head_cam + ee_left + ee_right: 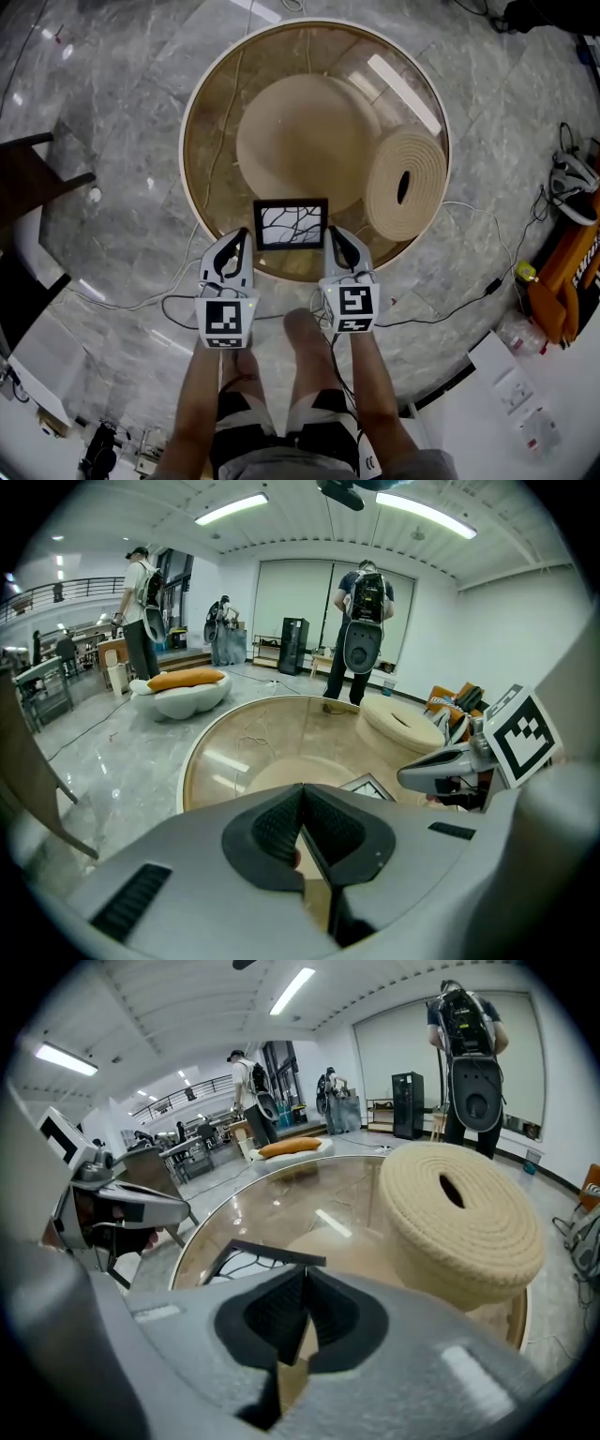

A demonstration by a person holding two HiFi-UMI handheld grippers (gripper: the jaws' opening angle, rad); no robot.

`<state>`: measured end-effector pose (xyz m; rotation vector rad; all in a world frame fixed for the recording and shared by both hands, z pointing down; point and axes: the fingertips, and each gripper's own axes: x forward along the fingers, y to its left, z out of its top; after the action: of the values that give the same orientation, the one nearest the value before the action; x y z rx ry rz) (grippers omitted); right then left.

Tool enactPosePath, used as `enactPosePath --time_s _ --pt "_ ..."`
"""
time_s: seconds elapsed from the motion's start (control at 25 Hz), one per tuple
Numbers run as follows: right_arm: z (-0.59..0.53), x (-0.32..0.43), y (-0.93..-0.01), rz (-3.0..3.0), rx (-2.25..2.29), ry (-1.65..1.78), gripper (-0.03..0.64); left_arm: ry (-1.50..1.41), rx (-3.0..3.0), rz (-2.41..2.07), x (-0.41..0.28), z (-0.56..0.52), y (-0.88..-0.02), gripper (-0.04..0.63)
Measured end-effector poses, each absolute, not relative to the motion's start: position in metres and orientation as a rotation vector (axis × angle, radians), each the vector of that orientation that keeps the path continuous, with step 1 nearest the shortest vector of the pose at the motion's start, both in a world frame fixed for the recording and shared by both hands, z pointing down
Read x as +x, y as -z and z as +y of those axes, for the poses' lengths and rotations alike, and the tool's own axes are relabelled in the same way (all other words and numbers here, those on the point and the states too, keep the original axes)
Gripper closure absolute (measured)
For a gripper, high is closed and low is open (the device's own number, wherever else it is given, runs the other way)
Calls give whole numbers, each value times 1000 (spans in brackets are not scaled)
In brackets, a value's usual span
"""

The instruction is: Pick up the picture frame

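Observation:
A small black picture frame [291, 223] with a branch pattern stands on the round glass table [208, 112], near its front edge. My left gripper [241, 236] is just left of the frame and my right gripper [335, 234] just right of it, neither holding anything. In the left gripper view the jaws [302, 789] meet at their tips, with the frame [370, 787] ahead to the right and the right gripper [441, 771] beyond it. The right gripper's own jaws [305, 1271] are shut too, and the frame [248, 1258] lies ahead to the left.
A thick coiled rope roll [406, 183] lies on the table right of the frame. Cables [450, 305] run over the marble floor. A dark chair [28, 183] stands at the left, orange gear [567, 272] at the right. People with backpacks [364, 621] stand far off.

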<state>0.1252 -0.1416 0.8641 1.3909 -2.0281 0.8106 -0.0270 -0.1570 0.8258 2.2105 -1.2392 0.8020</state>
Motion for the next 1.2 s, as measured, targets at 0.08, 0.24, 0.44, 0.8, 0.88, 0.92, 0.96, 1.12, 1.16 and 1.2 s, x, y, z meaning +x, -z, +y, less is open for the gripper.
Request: enactPosePath --time_s 0.08,0.24,0.44,0.8,0.88,0.92,0.96,1.12,1.16,1.2 --pt "-141 123 -871 -2026 1367 -849 574 -803 2207 -1241 -28 -158 -825 577" --pt "-139 121 -883 -2002 1340 -886 515 -815 2198 -1240 -30 -156 -828 577" --pt "-133 119 -895 -1972 1307 -913 503 -820 2194 -1236 -31 -151 -831 577" --pt "-124 118 -909 -1931 1291 -950 503 -818 2177 -1236 -35 -145 -835 577" --pt "-124 117 -911 -1931 1286 -965 509 -820 2171 -1239 -36 -143 -836 577" --pt "-124 117 -911 -1930 1282 -968 519 -823 2171 -1239 -36 -143 -836 577" --pt "-124 116 -911 -1927 1279 -966 520 -824 2172 -1239 -36 -143 -836 577" --pt "-126 116 -911 -1907 1271 -975 532 -823 2170 -1246 -37 -146 -832 577" --pt "-127 115 -911 -1903 1271 -976 540 -823 2171 -1247 -37 -146 -831 577" --pt "-128 114 -911 -1898 1270 -972 549 -824 2172 -1248 -37 -146 -831 577"
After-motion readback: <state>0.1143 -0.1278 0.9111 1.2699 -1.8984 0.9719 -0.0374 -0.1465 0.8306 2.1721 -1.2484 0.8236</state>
